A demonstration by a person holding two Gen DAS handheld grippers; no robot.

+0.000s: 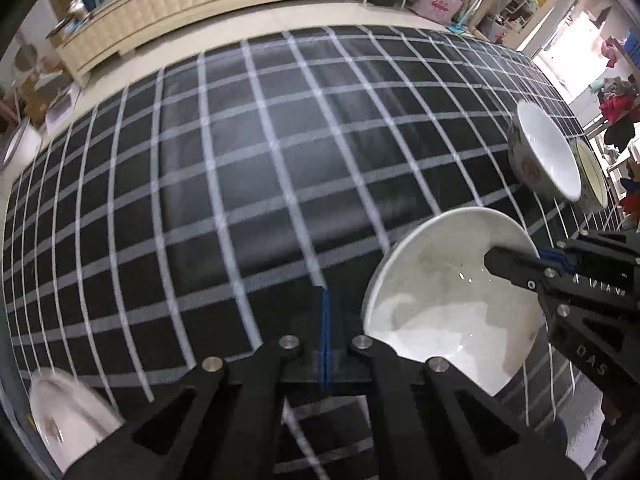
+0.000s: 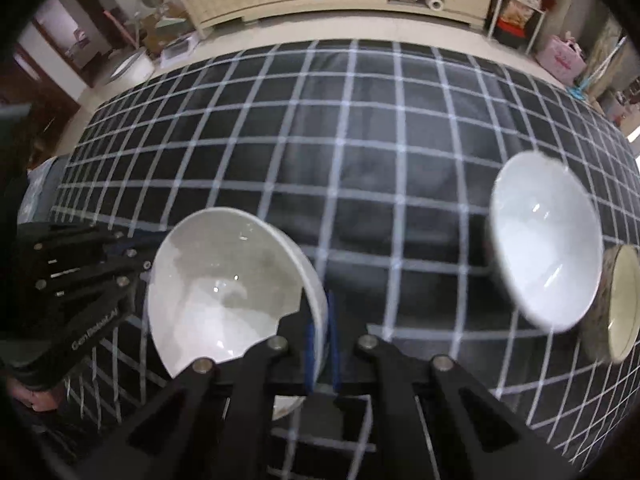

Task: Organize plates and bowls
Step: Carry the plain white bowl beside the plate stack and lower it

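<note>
A plain white bowl [image 2: 228, 280] is caught by its rim between the blue pads of my right gripper [image 2: 320, 320], which is shut on it. In the left wrist view the same bowl [image 1: 448, 296] sits low on the right, with the right gripper [image 1: 538, 254] reaching in over its far rim. My left gripper [image 1: 326, 320] is shut with its pads pressed together and nothing between them. It stands just left of the bowl, where the right wrist view shows the left gripper [image 2: 146, 258] beside the rim. Whether the bowl is off the cloth I cannot tell.
A black cloth with a white grid [image 1: 260, 160] covers the table. A second white bowl [image 2: 544, 236] and a beige bowl [image 2: 624, 300] stand to the right. Another white dish [image 1: 68, 420] lies at the near left corner. A cream cabinet [image 1: 160, 12] runs along the back.
</note>
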